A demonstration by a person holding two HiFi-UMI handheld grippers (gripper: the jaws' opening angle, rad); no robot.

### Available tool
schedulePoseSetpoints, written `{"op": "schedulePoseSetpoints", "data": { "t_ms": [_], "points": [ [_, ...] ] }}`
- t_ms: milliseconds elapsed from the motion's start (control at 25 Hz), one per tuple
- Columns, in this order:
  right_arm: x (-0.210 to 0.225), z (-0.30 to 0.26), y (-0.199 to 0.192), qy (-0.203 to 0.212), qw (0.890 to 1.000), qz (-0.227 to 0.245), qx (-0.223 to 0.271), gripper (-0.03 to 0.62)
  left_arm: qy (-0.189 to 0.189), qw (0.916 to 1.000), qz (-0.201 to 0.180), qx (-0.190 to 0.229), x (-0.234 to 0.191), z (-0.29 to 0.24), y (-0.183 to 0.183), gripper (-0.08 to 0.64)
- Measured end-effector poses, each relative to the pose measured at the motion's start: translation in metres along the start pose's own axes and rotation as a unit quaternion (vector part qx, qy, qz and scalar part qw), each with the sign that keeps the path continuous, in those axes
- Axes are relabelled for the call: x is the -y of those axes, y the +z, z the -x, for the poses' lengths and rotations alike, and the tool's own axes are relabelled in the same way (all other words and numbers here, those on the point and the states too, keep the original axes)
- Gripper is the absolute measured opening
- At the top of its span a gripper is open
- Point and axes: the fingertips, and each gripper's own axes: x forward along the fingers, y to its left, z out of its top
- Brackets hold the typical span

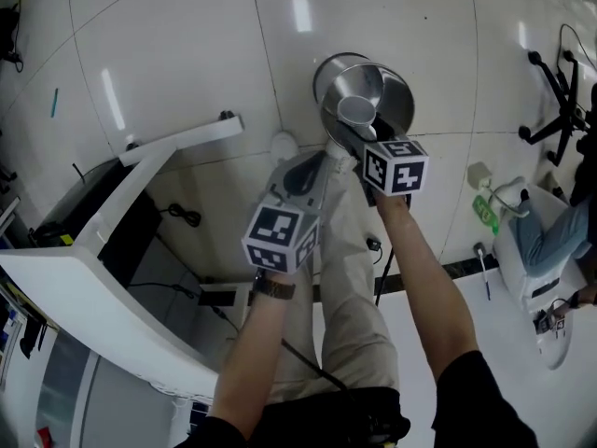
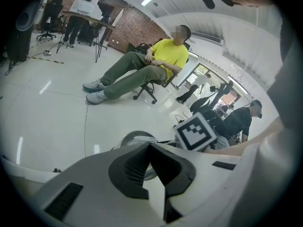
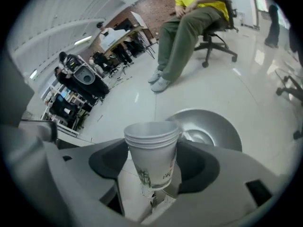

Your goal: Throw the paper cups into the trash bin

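White paper cups (image 3: 151,150), nested in a stack of several, are held upright between the jaws of the right gripper (image 3: 154,167), whose dark pads are pressed against the stack's lower half from both sides, at a middling spread. Green print is seen on the outermost cup, and crumpled paper is seen below the stack's base. In the head view the stack's open rim is seen against the mouth of the trash bin (image 1: 399,96), a round vessel of shiny metal standing on the floor; in the right gripper view its bowl-like inside is seen just behind the cups and to their right. The left gripper (image 2: 150,148) is closed completely, pad against pad, with nothing between its jaws, and is held beside the right gripper on the near side of the bin. Khaki trousers (image 1: 345,278) of the person holding the grippers are seen below both arms. A white table (image 1: 93,278) stands to the left on the glossy white floor (image 1: 187,54). A seated person in a yellow shirt (image 2: 163,56) is seen farther off on an office chair (image 2: 149,91).
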Motion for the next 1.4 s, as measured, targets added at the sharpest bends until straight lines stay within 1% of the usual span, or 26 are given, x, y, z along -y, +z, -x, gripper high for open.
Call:
{"op": "schedulePoseSetpoints", "data": {
  "t_ms": [80,160,240,280,360,400,440,480,560,680,800,840,960,1080,1200,1320,1400],
  "points": [
    [0.019,-0.020,-0.027,-0.020,0.999,-0.034,-0.031,0.328,-0.003,0.9999,0.012,-0.010,0.003,0.003,-0.016,0.000],
    [0.032,-0.040,-0.053,-0.031,0.996,-0.043,-0.072,0.328,-0.006,0.9996,0.021,-0.016,0.003,0.005,-0.029,0.000],
    [0.046,-0.063,-0.071,-0.038,0.991,-0.041,-0.122,0.328,-0.006,0.9994,0.030,-0.014,-0.003,0.000,-0.038,0.000],
    [0.054,-0.072,-0.080,-0.048,0.987,-0.029,-0.148,0.328,-0.004,0.9992,0.037,-0.014,-0.007,-0.001,-0.044,0.000],
    [0.066,-0.082,-0.101,-0.069,0.978,0.017,-0.196,0.327,0.002,0.9982,0.057,-0.018,-0.011,0.003,-0.059,0.000],
    [0.070,-0.086,-0.108,-0.072,0.974,0.038,-0.212,0.327,0.003,0.9976,0.066,-0.021,-0.011,0.006,-0.067,0.000],
    [0.071,-0.090,-0.112,-0.069,0.971,0.050,-0.223,0.327,0.003,0.9971,0.073,-0.023,-0.011,0.008,-0.073,0.000],
    [0.071,-0.095,-0.112,-0.059,0.970,0.052,-0.230,0.327,0.003,0.9967,0.077,-0.022,-0.011,0.010,-0.077,0.000],
    [0.068,-0.104,-0.104,-0.029,0.970,0.040,-0.237,0.331,0.006,0.9963,0.084,-0.018,-0.014,0.012,-0.082,0.000],
    [0.058,-0.109,-0.091,0.005,0.972,0.016,-0.235,0.336,0.010,0.9949,0.100,-0.010,-0.020,0.018,-0.083,0.000],
    [0.049,-0.104,-0.092,0.033,0.974,-0.003,-0.225,0.341,0.008,0.9930,0.118,-0.001,-0.022,0.023,-0.080,0.000],
    [0.047,-0.102,-0.091,0.044,0.975,-0.014,-0.218,0.357,0.007,0.9929,0.119,0.000,-0.022,0.024,-0.078,0.000],
    [0.041,-0.097,-0.085,0.078,0.977,-0.049,-0.194,0.370,0.006,0.9933,0.115,0.005,-0.022,0.026,-0.070,0.000],
    [0.031,-0.094,-0.080,0.110,0.975,-0.072,-0.176,0.368,0.003,0.9937,0.112,0.007,-0.024,0.027,-0.066,0.000],
    [0.023,-0.085,-0.083,0.130,0.975,-0.085,-0.155,0.368,0.000,0.9941,0.108,0.004,-0.024,0.028,-0.069,0.000],
    [0.012,-0.064,-0.083,0.137,0.981,-0.094,-0.104,0.368,0.000,0.9945,0.105,0.000,-0.020,0.032,-0.073,0.000],
    [0.008,-0.042,-0.076,0.123,0.985,-0.112,-0.052,0.361,-0.007,0.9951,0.099,0.003,-0.016,0.037,-0.069,0.000]
  ]
}}
